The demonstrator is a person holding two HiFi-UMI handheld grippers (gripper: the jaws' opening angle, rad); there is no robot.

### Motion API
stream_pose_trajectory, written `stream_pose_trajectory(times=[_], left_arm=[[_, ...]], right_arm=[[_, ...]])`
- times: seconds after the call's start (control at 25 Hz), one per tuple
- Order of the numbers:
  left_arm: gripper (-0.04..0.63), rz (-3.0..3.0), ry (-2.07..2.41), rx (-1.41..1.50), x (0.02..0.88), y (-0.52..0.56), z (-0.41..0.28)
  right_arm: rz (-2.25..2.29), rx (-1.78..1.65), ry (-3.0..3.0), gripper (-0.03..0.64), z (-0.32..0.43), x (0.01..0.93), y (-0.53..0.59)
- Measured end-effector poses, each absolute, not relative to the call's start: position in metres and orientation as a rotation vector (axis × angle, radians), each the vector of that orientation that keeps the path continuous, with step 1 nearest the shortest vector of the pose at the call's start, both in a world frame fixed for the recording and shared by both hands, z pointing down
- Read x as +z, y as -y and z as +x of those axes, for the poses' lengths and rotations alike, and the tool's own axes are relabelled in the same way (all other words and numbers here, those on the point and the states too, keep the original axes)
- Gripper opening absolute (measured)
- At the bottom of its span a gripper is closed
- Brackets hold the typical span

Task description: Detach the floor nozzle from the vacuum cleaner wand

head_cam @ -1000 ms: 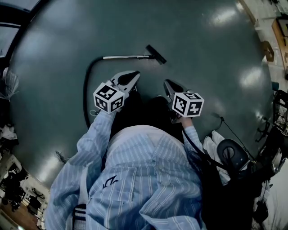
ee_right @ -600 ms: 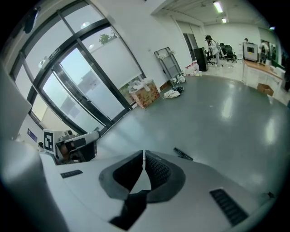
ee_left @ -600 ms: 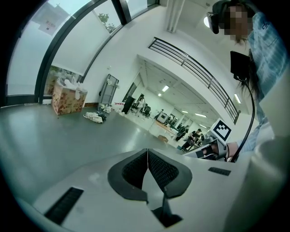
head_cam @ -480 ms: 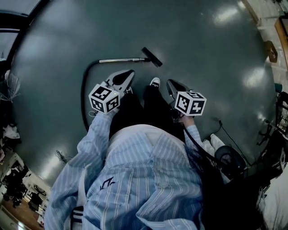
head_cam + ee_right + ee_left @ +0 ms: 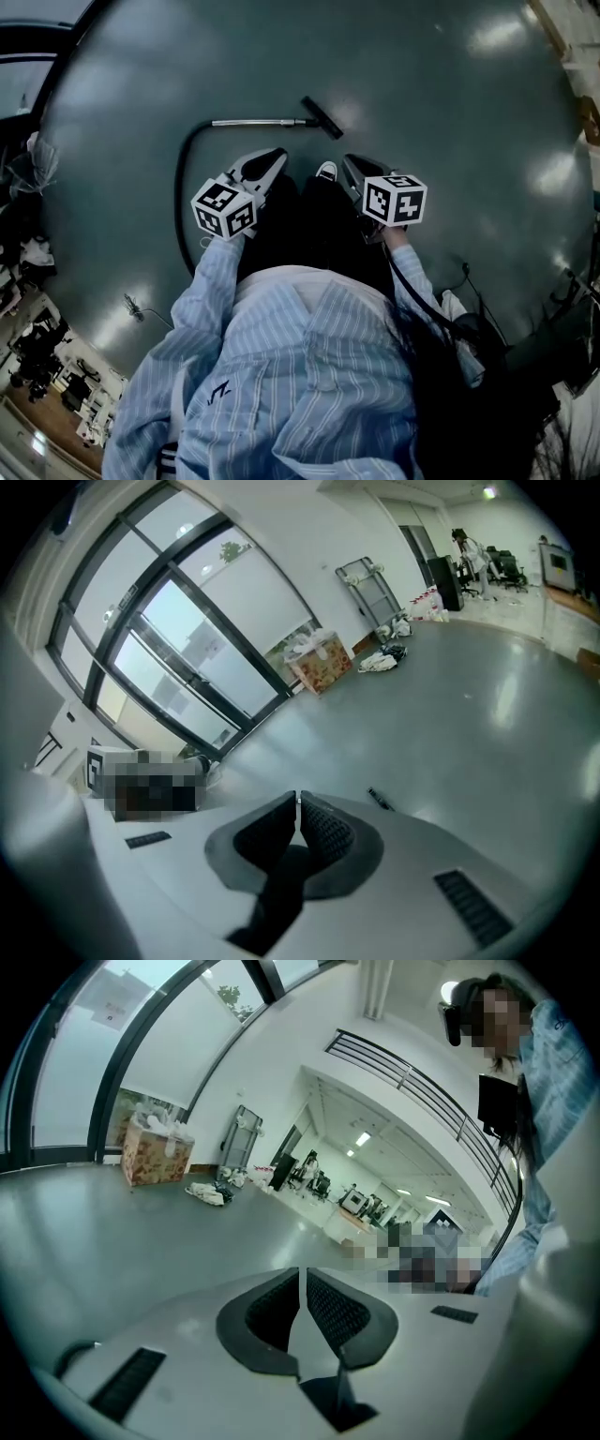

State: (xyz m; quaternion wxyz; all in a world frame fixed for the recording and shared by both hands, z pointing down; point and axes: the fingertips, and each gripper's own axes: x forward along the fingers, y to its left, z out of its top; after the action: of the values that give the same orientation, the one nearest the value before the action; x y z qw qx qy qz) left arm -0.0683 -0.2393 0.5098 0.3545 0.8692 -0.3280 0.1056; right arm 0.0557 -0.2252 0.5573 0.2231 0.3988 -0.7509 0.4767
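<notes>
1. Nearest, the left gripper is held low over the floor. Its jaws are seen pressed together in its own view, with nothing between them.
2. Beside it the right gripper is carried the same way, its jaws closed and empty. A shoe is seen between the two grippers.
3. Just beyond, a hose is seen curving up the left side into the wand. The wand is laid flat on the floor, well apart from both grippers.
4. Farthest out, the nozzle is found at the wand's right end, set across it and not yet detached. Only the approach is judged to be under way.
5. Both pairs of jaws will have to be opened before anything is reached.
6. The wand is best clamped by the left gripper close to the joint, and the nozzle's neck taken by the right.
7. The pull should be kept straight along the wand's line. A sideways wrench is likely to jam the joint.
8. The smooth tube may be expected to slip, so a firm bite is advised. No release catch can be made out from here.
</notes>
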Motion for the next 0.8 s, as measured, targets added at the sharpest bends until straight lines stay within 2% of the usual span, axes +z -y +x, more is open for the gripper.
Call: stream_pose_trajectory(times=[0.36,0.6,0.8], left_arm=[[0.008,2.203,0.896,0.399,0.551,0.258,-0.066],[0.008,2.193,0.816,0.497,0.625,0.289,-0.066],[0.009,2.283,0.767,0.688,0.717,0.316,-0.045]], right_arm=[[1.067,1.294,2.029,0.02,0.084,0.605,0.235],[1.092,1.242,1.975,0.021,0.105,0.665,0.261],[1.08,1.312,1.926,0.021,0.124,0.748,0.276]])
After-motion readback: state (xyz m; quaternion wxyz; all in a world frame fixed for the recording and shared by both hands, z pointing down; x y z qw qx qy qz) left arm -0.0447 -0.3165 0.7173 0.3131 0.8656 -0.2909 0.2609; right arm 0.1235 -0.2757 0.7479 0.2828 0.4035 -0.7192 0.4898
